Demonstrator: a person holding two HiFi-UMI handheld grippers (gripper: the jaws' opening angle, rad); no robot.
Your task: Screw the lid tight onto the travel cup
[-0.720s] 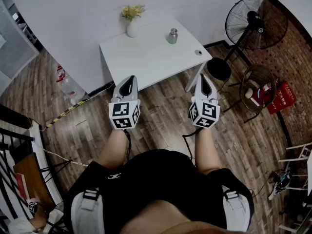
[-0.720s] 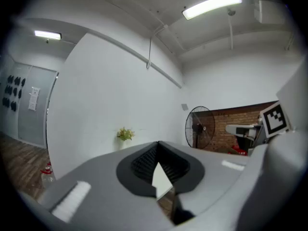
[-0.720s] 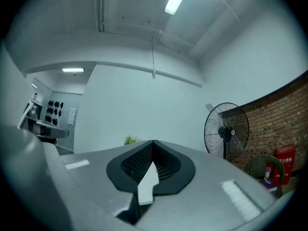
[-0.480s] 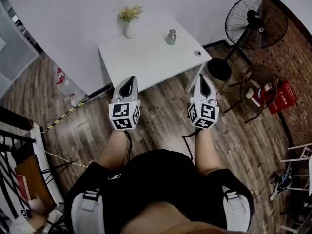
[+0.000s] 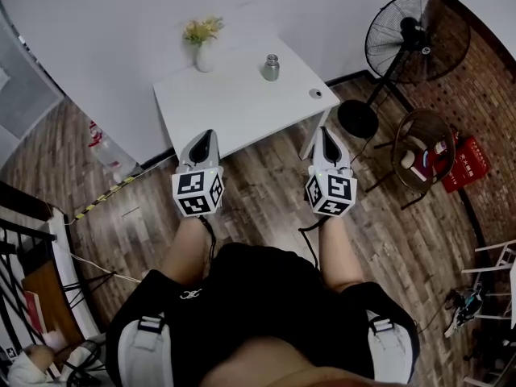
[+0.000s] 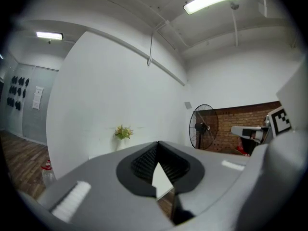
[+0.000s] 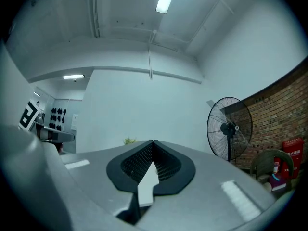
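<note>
A small metal travel cup (image 5: 271, 67) stands on the white table (image 5: 234, 103) toward its far side. A small round lid (image 5: 314, 93) lies near the table's right edge. My left gripper (image 5: 205, 136) is held over the wooden floor just short of the table's front edge, jaws shut and empty. My right gripper (image 5: 324, 132) hovers by the table's front right corner, also shut and empty. In the left gripper view the shut jaws (image 6: 158, 144) point at the wall; in the right gripper view the shut jaws (image 7: 152, 143) do the same.
A white vase with yellow flowers (image 5: 202, 45) stands at the table's back left. A black standing fan (image 5: 403, 43) and a round chair (image 5: 427, 156) stand to the right. A red box (image 5: 468, 161) sits by the brick wall. A railing (image 5: 20, 240) runs at the left.
The view has shifted forward: the table and cup sit lower and further left in the head view. Both grippers have moved slightly toward the table, still shut.
</note>
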